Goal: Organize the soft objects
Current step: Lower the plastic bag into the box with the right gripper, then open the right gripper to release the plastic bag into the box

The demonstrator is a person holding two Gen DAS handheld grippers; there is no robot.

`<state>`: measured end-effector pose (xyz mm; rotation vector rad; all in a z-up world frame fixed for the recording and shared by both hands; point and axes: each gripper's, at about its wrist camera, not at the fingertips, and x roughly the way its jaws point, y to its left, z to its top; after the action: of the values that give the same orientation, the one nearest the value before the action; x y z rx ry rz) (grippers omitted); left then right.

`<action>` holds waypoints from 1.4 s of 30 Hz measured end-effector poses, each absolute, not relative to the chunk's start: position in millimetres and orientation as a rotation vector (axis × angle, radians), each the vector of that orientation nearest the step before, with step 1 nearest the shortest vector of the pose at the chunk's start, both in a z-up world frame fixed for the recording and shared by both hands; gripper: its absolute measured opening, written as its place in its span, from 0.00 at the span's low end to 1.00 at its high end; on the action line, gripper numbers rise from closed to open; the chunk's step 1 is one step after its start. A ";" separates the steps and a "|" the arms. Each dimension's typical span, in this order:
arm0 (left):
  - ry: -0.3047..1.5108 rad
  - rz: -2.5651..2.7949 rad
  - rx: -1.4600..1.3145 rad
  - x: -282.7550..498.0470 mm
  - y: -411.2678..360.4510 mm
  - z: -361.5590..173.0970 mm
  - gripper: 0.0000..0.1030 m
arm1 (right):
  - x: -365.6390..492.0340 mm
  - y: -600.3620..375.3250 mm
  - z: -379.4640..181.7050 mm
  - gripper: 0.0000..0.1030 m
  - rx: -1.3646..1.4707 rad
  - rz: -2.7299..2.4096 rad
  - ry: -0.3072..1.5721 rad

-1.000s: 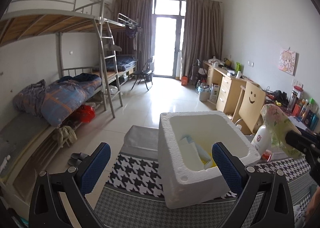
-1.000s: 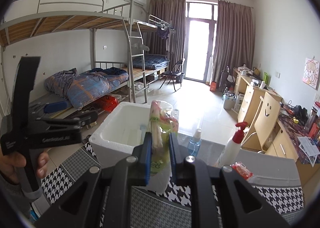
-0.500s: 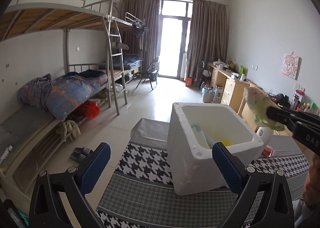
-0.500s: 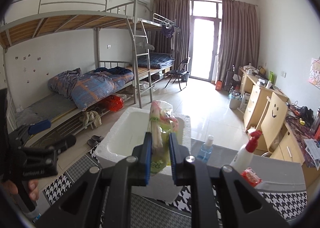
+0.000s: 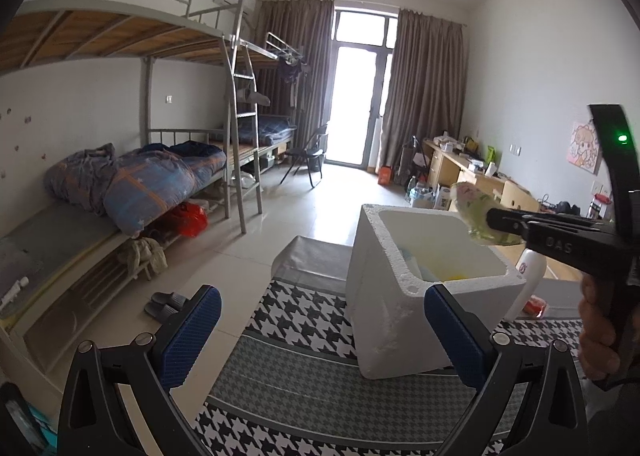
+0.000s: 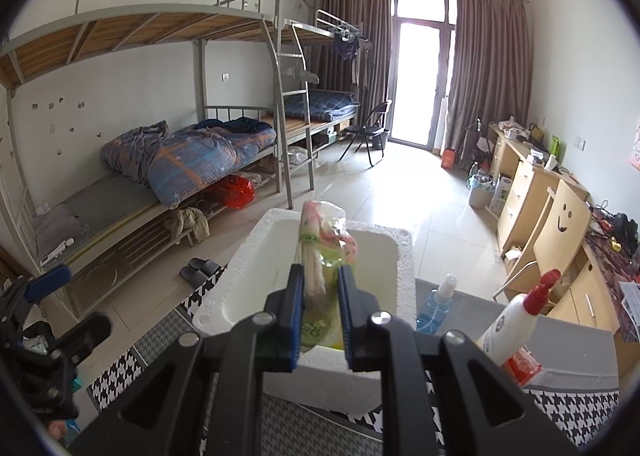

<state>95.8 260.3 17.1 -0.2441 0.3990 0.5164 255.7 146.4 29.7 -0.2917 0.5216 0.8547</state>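
A white foam box [image 5: 400,296] [image 6: 248,280] stands on a houndstooth-patterned table cloth [image 5: 304,312]. My right gripper [image 6: 319,288] is shut on a soft green and pink plastic packet [image 6: 322,248], holding it over the box's open top. From the left wrist camera the same packet [image 5: 474,208] hangs above the box's right rim, with the right gripper [image 5: 500,222] and a hand behind it. My left gripper [image 5: 322,336] is open and holds nothing, near the box's front left side. Pale and yellow items [image 5: 436,272] lie inside the box.
A white spray bottle with a red trigger [image 6: 516,316], a blue spray bottle [image 6: 438,302] and a red packet [image 6: 522,366] stand right of the box. Bunk beds [image 6: 180,160] line the left wall. Desks and a chair [image 6: 560,224] line the right wall.
Both grippers have shifted left relative to the room. The packet has travelled from right of the box to over its opening. The left gripper has drifted away from the box's front.
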 end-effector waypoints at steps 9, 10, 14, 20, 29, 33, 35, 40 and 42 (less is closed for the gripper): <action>0.385 0.503 -0.265 84.7 257.1 13.6 0.99 | 266.5 165.2 17.3 0.19 -0.312 0.869 0.590; 0.387 0.497 -0.266 84.8 256.0 12.5 0.99 | 267.5 166.2 16.0 0.19 -0.314 0.872 0.596; 0.386 0.495 -0.259 83.8 250.7 11.0 0.99 | 273.2 169.4 12.7 0.19 -0.305 0.876 0.634; 0.387 0.477 -0.262 82.5 247.2 9.5 0.99 | 281.1 172.3 5.9 0.20 -0.306 0.863 0.684; 0.392 0.479 -0.264 83.4 247.1 10.3 0.99 | 286.3 174.5 -1.7 0.62 -0.316 0.851 0.719; 0.392 0.483 -0.263 86.5 247.6 11.8 0.99 | 282.8 168.0 6.7 0.62 -0.307 0.860 0.694; 0.395 0.485 -0.267 87.0 248.7 11.8 0.99 | 282.9 165.1 11.6 0.62 -0.299 0.876 0.683; 0.393 0.489 -0.265 87.1 246.7 12.9 0.99 | 276.7 158.3 20.7 0.62 -0.295 0.873 0.652; 0.391 0.489 -0.268 86.5 245.5 14.3 0.99 | 273.8 153.8 24.2 0.62 -0.292 0.873 0.639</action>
<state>86.5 245.5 14.3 -0.2678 0.3907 0.4890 273.8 153.8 24.2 -0.2923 0.6388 0.8729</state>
